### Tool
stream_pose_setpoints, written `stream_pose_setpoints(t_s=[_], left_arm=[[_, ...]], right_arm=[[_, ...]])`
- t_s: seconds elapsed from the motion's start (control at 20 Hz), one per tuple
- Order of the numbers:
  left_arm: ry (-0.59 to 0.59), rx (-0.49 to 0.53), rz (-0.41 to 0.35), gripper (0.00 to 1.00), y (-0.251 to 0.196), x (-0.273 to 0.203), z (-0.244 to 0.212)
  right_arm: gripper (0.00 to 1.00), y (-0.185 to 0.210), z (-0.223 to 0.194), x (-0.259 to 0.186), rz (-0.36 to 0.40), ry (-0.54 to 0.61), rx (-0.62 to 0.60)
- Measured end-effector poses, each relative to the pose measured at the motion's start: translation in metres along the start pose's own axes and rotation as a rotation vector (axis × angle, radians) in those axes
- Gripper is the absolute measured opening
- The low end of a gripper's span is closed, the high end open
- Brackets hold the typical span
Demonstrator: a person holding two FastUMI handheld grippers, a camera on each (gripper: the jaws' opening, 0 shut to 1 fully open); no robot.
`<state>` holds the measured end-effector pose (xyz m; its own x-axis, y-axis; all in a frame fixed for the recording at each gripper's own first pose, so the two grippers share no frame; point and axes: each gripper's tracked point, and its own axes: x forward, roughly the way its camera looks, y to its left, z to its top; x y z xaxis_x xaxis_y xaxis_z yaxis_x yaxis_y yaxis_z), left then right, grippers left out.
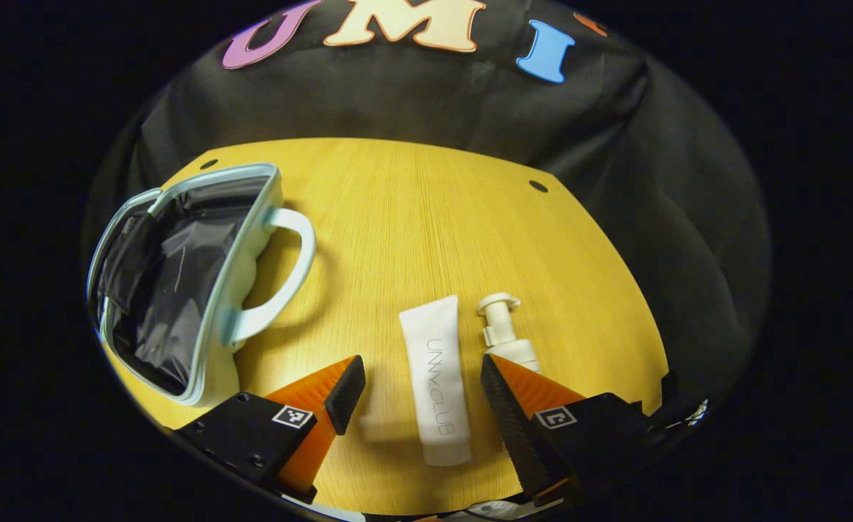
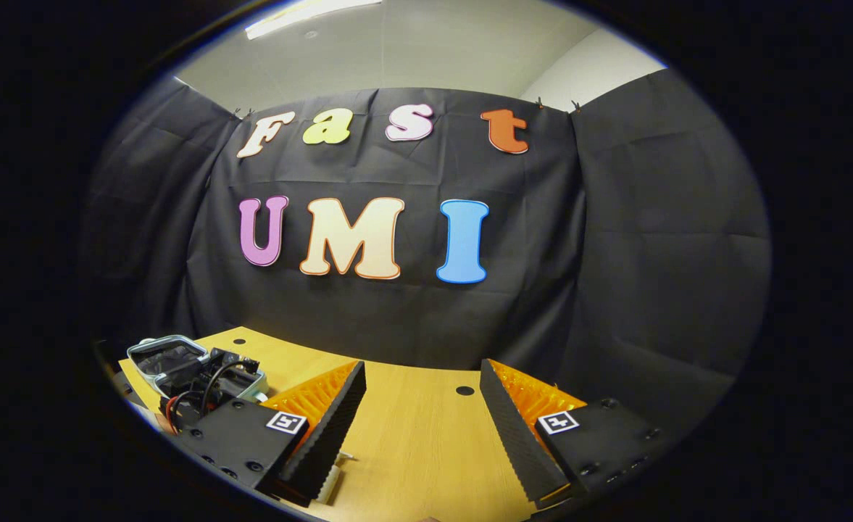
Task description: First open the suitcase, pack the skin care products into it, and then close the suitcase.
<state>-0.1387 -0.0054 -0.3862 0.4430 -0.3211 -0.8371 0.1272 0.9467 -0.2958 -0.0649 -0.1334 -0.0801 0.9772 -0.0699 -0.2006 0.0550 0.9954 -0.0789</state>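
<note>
Left gripper (image 1: pixel 420 388) is spread wide, fingers hovering low over the wooden table (image 1: pixel 426 217), nothing pinched. The white tube (image 1: pixel 437 380) lies flat between the two fingers, lengthwise along them, with a gap on each side, so no contact visible. Just right of the tube a white pump bottle (image 1: pixel 504 333) lies on the table, its lower body hidden behind the right-hand finger; touching or not, cannot tell. To the left sits the suitcase (image 1: pixel 180 290), a small pale-blue case already unzipped and open, dark lining showing, its handle (image 1: pixel 288 275) pointing toward table centre. The case is close to the table's left edge and near the left-hand finger, apart from it. Bare tabletop runs from the tube out to the far edge by the black cloth wall (image 1: pixel 426 109); the right table edge is near the pump bottle. Right gripper (image 2: pixel 420 413) is also spread wide, holding nothing, raised and facing the wall. In the right gripper view the other gripper (image 2: pixel 205 388), cables showing, is at the lower left in front of the open suitcase (image 2: pixel 161 355), with bare table (image 2: pixel 426 435) ahead to the far edge.
</note>
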Motion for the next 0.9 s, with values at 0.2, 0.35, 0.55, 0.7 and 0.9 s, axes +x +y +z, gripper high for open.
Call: stream_pose_setpoints(t_s=[0.2, 0.35, 0.55, 0.7, 0.9], left_arm=[[0.049, -0.003, 0.018, 0.95, 0.002, 0.018, -0.014], [0.046, 0.037, 0.043, 0.93, 0.005, 0.024, -0.013], [0.034, 0.06, 0.099, 0.71, 0.005, 0.028, -0.013], [0.053, 0.095, 0.112, 0.47, 0.004, 0.029, -0.013], [0.064, 0.042, 0.091, 0.08, 0.001, 0.034, -0.014]], right_arm=[[1.0, -0.014, -0.006, 0.001, -0.011, 0.01, 0.003], [1.0, -0.02, -0.011, 0.005, -0.013, 0.015, 0.012], [1.0, -0.021, -0.016, 0.011, 0.007, 0.009, 0.028], [1.0, -0.009, -0.032, 0.019, 0.043, 0.037, 0.065], [1.0, 0.012, -0.056, 0.028, 0.078, 0.119, 0.077]])
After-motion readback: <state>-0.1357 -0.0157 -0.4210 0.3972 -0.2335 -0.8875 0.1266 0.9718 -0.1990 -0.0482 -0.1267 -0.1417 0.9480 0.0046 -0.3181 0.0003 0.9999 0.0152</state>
